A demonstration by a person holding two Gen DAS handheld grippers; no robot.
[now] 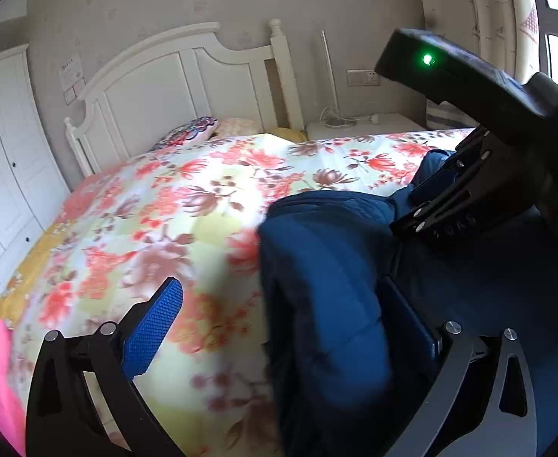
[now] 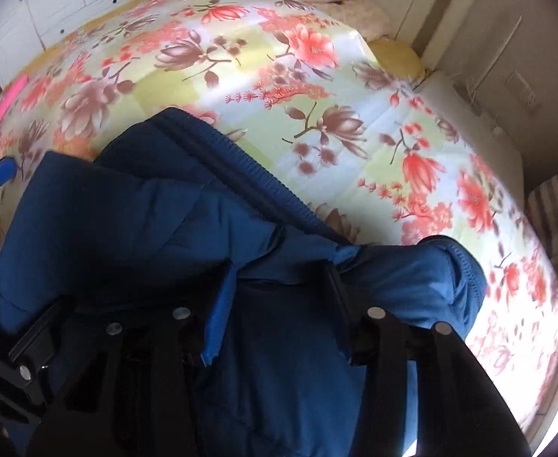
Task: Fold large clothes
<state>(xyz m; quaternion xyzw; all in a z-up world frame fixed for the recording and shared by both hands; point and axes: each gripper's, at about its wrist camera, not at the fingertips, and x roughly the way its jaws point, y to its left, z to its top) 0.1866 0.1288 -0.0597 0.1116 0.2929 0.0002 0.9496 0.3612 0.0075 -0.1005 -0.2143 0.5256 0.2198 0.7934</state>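
A thick fold of the dark blue jacket (image 2: 126,209) is being pinched between the fingers of the right gripper (image 2: 279,304), which is pointing steeply down; the padded cloth is filling the whole gap between the jaws, so they are being read as clenched on it. The left gripper (image 1: 279,289) is being held with its jaws wide apart: one blue pad (image 1: 153,327) is standing free over the bed cover (image 1: 145,209), while the jacket is hanging only against the other finger and is not being squeezed. The jacket is lying bunched at the near edge of the bed, partly lifted, on the flowered cover. It is being judged soft, puffy and fairly light but bulky, with a smooth shell that may slip, so it would best be taken by a firm edge such as the ribbed band (image 2: 241,156) or a seam, not by a loose quilted bulge. The ribbed band and a stitched cuff are being shown only in the right wrist view; the headboard (image 1: 157,87), the wardrobe (image 1: 4,152) and the right gripper's outside are being shown clearly only in the left wrist view.
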